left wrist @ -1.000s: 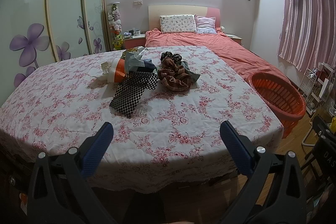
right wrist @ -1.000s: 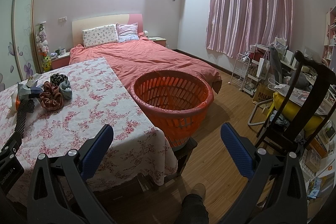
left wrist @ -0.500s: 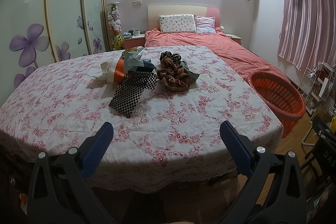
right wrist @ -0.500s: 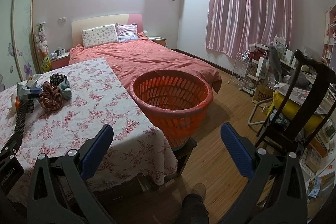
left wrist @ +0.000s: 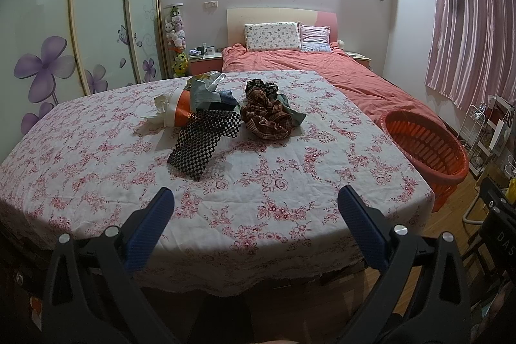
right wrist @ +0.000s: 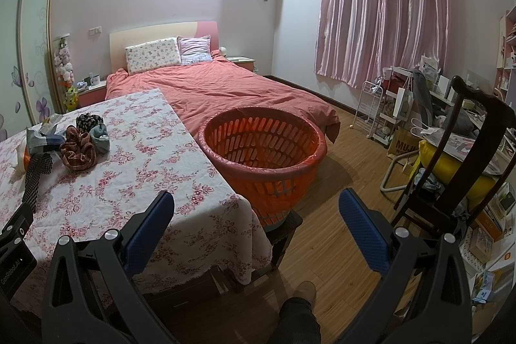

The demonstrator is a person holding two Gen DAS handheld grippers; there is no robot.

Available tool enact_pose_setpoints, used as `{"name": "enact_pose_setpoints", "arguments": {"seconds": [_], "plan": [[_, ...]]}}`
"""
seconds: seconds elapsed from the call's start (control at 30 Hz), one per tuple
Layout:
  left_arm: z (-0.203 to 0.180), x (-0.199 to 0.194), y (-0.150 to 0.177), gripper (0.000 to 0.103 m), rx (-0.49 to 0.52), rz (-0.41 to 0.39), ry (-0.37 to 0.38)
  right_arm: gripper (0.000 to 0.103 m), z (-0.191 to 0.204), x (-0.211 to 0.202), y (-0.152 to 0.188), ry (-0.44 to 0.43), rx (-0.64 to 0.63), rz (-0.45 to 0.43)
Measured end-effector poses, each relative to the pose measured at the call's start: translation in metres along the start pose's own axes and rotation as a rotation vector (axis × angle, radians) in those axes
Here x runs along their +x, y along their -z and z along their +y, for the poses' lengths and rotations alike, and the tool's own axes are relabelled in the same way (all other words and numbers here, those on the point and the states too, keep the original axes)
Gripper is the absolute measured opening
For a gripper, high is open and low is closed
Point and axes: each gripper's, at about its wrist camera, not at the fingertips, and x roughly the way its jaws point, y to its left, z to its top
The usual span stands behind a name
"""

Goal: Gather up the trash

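A pile of trash lies on the floral tablecloth (left wrist: 290,182): a black checkered mesh (left wrist: 203,144), a white-and-orange cup with tissue (left wrist: 175,112), crumpled grey-blue bags (left wrist: 209,95), a brown plaid scrunchie (left wrist: 267,118) and a dark patterned scrunchie (left wrist: 261,86). An orange basket (left wrist: 425,147) stands off the table's right side; it also shows in the right wrist view (right wrist: 261,150). My left gripper (left wrist: 254,202) is open and empty above the table's near edge. My right gripper (right wrist: 254,205) is open and empty near the table's corner and the basket.
A red bed (right wrist: 225,86) lies behind the table. A dark wooden chair (right wrist: 451,166) and cluttered racks (right wrist: 387,112) stand at the right on the wooden floor. A wardrobe with purple flowers (left wrist: 48,54) is at the left. A shoe (right wrist: 303,292) shows below.
Both views have barely shifted. Nothing has been taken hold of or moved.
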Motion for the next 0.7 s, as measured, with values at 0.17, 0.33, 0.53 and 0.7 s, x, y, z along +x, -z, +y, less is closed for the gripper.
{"name": "enact_pose_setpoints", "arguments": {"seconds": [0.17,0.33,0.53,0.7], "plan": [[0.0001,0.0,-0.0001,0.099,-0.001,0.0,0.0,0.101,0.0,0.0002,-0.0002,0.0,0.0,0.0],[0.0001,0.0001,0.0,0.099,-0.001,0.001,0.001,0.101,0.0001,0.0007,-0.0001,0.0,0.0,0.0],[-0.0003,0.0007,0.0003,0.099,-0.005,0.007,0.001,0.101,0.0003,0.0016,-0.0002,0.0,0.0,0.0],[0.0074,0.0075,0.0011,0.099,-0.018,0.016,-0.003,0.101,0.0008,0.0035,-0.0002,-0.006,0.004,0.002]]}}
